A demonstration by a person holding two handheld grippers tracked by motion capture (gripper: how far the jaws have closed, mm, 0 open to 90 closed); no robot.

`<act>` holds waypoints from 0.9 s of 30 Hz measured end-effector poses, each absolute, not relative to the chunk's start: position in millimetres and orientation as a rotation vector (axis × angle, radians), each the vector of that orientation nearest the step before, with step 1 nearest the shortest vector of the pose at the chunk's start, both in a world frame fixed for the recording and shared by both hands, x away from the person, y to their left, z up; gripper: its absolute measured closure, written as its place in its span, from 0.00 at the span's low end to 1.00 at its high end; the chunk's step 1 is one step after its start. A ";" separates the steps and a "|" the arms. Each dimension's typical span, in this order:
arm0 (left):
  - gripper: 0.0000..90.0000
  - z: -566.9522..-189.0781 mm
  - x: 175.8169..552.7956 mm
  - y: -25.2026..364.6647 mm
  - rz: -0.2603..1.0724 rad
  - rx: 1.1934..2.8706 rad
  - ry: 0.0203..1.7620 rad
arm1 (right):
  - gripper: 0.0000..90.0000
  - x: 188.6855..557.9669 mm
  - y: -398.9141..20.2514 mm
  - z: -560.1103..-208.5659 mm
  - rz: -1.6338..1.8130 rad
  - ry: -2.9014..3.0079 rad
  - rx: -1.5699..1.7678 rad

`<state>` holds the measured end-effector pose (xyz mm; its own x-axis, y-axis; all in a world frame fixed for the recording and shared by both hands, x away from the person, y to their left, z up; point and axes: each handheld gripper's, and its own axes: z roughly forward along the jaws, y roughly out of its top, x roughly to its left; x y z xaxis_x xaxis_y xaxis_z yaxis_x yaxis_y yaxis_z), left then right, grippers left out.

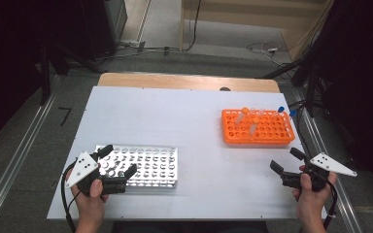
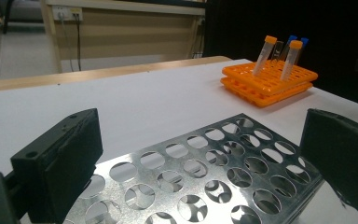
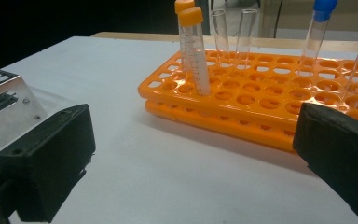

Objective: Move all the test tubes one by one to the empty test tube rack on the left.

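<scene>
An orange tube rack (image 1: 258, 128) (image 2: 270, 80) (image 3: 270, 100) stands at the right of the white table. It holds two orange-capped tubes (image 1: 253, 122) (image 3: 193, 49), two blue-capped tubes (image 1: 281, 110) (image 3: 318, 32) and two uncapped clear tubes (image 3: 244, 32). A silver metal rack (image 1: 143, 166) (image 2: 200, 177) (image 3: 4, 109) with round holes lies at the front left. My left gripper (image 1: 118, 161) (image 2: 200, 161) hovers open over the metal rack's left end, nothing between its jaws. My right gripper (image 1: 286, 161) (image 3: 193, 163) is open in front of the orange rack, apart from it.
The white table surface (image 1: 175, 116) lies bare between the two racks. A wooden strip (image 1: 189, 81) runs along the far edge. Cables (image 1: 267, 48) lie on the floor beyond, and metal rails (image 1: 14, 165) flank the table.
</scene>
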<state>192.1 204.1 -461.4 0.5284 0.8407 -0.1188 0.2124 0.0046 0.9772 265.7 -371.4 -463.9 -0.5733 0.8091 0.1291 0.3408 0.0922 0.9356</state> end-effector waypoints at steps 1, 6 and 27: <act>0.00 -461.4 192.1 204.1 0.630 1.522 0.943 | 0.00 265.5 -371.0 -463.9 1.483 1.958 1.125; 0.00 -462.2 192.8 203.5 0.625 1.522 0.945 | 0.00 264.3 -371.4 -461.9 1.479 1.948 1.132; 0.00 -460.2 193.3 199.2 0.627 1.518 0.931 | 0.04 307.0 -380.6 -444.0 1.357 1.927 1.216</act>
<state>193.3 199.2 -460.2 0.5365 0.8356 -0.1182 0.2042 0.0074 0.9789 307.0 -380.6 -444.0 -0.4865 0.8680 0.0995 0.3862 0.1115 0.9156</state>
